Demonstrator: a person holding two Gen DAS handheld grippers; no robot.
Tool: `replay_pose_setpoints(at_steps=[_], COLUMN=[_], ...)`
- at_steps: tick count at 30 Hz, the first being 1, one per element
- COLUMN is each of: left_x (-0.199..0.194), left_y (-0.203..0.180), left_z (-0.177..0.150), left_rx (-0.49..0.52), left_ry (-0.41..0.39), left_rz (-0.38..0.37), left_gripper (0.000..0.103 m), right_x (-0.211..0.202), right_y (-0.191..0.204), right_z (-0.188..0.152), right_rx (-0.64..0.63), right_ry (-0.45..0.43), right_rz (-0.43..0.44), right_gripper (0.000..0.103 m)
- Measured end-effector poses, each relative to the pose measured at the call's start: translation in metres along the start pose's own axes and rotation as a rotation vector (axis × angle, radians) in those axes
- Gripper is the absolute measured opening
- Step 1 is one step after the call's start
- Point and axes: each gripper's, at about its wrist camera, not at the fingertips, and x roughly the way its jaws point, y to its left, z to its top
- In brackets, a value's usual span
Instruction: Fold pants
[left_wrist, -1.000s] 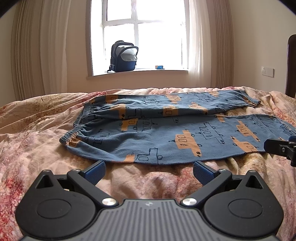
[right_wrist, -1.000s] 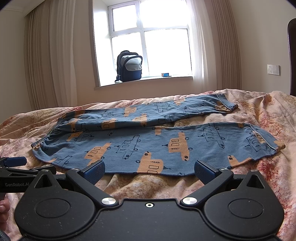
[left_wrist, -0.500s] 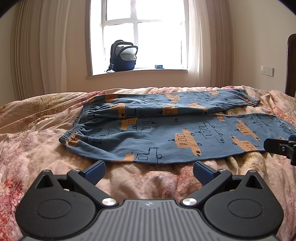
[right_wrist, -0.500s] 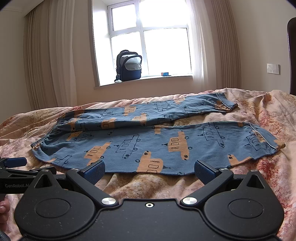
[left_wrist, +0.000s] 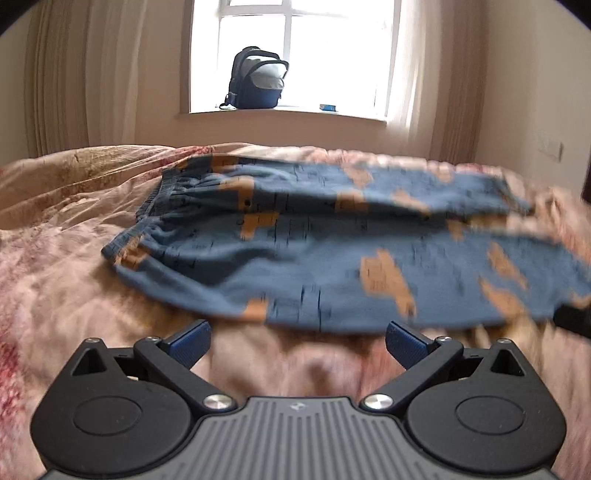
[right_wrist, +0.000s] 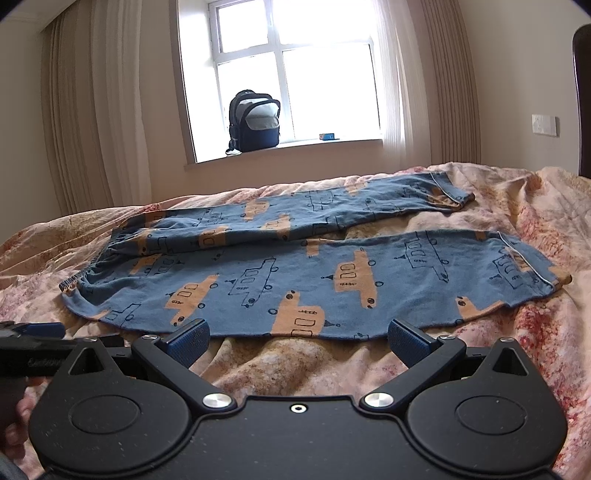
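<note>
Blue pants (right_wrist: 295, 273) with orange vehicle prints lie flat on the bed, waistband at the left, both legs running right, the far leg angled away. They also show, blurred, in the left wrist view (left_wrist: 332, 254). My left gripper (left_wrist: 297, 341) is open and empty, just short of the near edge close to the waist. My right gripper (right_wrist: 297, 341) is open and empty, just short of the near leg's near edge. The left gripper's fingertip (right_wrist: 40, 328) shows at the left of the right wrist view.
The pants lie on a pink floral bedspread (right_wrist: 535, 332) with soft wrinkles. A dark blue backpack (right_wrist: 255, 120) and a small blue box (right_wrist: 327, 136) stand on the windowsill behind the bed. Curtains flank the window. A dark headboard edge (right_wrist: 583, 99) is at the far right.
The left gripper has moved and tilted, blurring its view; the pants sit lower and further right in it. The right gripper has barely shifted. Both grippers stay open.
</note>
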Motion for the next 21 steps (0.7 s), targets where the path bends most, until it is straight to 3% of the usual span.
replay_pose_setpoints(at_steps=[3,6,8,10,11,13,16,19,21], left_x=[0.001,0.006,0.010,0.020,0.028,0.046,0.072,0.100,0.116], left_y=[0.003,-0.001,-0.002,0.000,0.005,0.011,0.006,0.003,0.005], left_z=[0.031,0.072,0.103,0.130,0.142,0.149,0.147,0.151,0.161], left_rx=[0.005,0.064,0.101,0.083,0.029,-0.077,-0.103,-0.077,-0.079], left_ry=[-0.033,-0.045,-0.033,0.047,0.111,0.203,0.258,0.227,0.176], left_rz=[-0.044,-0.025,-0.049,-0.150,-0.240,-0.329,-0.291,-0.223,-0.128], left_gripper=[0.103,0.103,0.103,0.103,0.103,0.103,0.103,0.103,0.103], right_x=[0.000,0.004,0.008,0.019,0.029,0.052,0.082,0.107,0.126], right_y=[-0.005,-0.010,-0.015,-0.021,-0.024,-0.031,-0.038,-0.042,-0.045], right_z=[0.016,0.041,0.061,0.081,0.088,0.100,0.108,0.122,0.135], right_rx=[-0.011,-0.053,-0.099,-0.135,-0.140,-0.118,-0.079,-0.091,-0.116], right_ry=[-0.010,-0.029,-0.043,-0.011,0.021,0.115,0.187,0.190,0.186], right_rz=[0.002,0.014,0.061,0.135,0.180,0.307,0.382,0.401,0.410], right_gripper=[0.103,0.103,0.103,0.103,0.103,0.103,0.103,0.103,0.103])
